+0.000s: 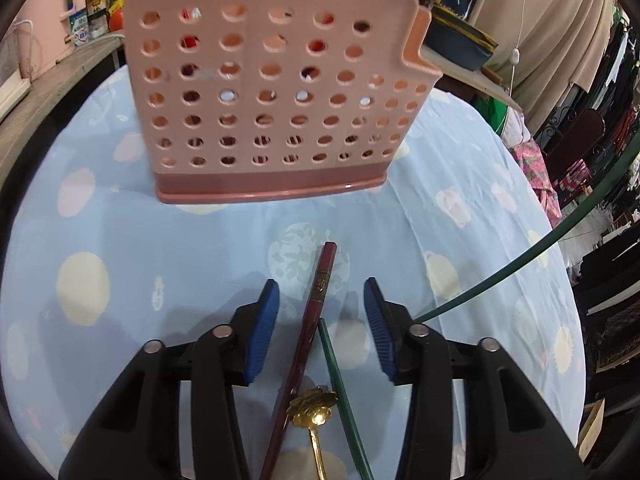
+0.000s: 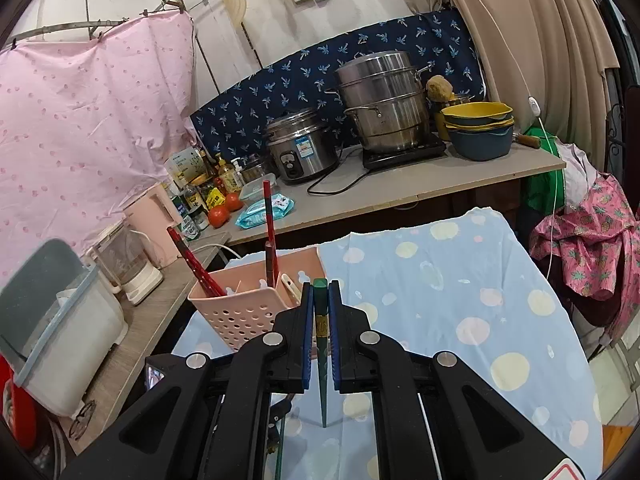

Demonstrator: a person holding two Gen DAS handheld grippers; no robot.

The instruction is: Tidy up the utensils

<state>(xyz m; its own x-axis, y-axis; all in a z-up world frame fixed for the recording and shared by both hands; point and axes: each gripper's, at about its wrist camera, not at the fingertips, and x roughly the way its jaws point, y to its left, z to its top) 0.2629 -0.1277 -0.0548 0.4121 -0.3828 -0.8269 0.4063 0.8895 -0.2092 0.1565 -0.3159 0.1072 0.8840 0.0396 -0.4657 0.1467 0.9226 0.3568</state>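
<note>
No label is legible. The right gripper (image 2: 321, 300) clamps one green chopstick (image 2: 321, 320) just beside the pink holder (image 2: 240, 312), which contains three red chopsticks (image 2: 269, 216). In front of the holder, the left gripper (image 1: 322, 300) gapes wide over one maroon chopstick (image 1: 308, 332), another green chopstick (image 1: 340, 392) and one gold spoon (image 1: 314, 408).

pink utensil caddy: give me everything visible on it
The pink utensil caddy looks like plastic, with rows of round holes in its walls and a darker solid base band. It stands upright on the blue dotted cloth. From the right wrist view it is open-topped with inner dividers, holding red chopsticks that stick up and lean, plus a pale utensil handle. Neither hand-held gripper touches it.
</note>
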